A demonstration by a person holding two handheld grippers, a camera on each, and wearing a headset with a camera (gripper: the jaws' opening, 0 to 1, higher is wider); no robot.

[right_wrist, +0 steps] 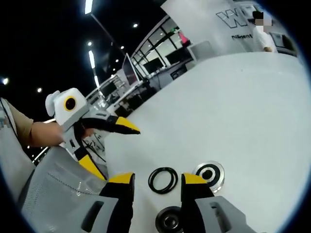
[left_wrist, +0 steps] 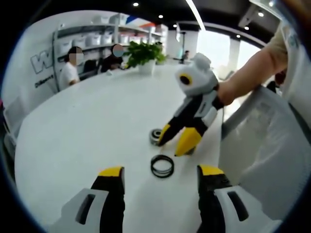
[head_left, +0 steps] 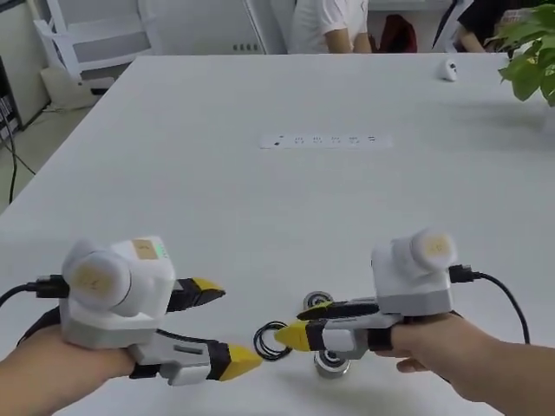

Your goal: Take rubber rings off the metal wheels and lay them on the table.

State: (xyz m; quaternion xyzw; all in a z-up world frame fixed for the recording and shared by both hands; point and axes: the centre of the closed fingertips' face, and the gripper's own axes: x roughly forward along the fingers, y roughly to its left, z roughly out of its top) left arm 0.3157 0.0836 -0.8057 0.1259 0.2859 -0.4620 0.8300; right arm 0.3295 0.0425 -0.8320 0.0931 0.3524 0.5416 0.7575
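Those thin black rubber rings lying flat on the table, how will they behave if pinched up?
The thin black rubber rings look slender, so probably light and floppy, sagging from a jaw. They appear as overlapping loops, so one may slip free. Lying flat, they should not roll.
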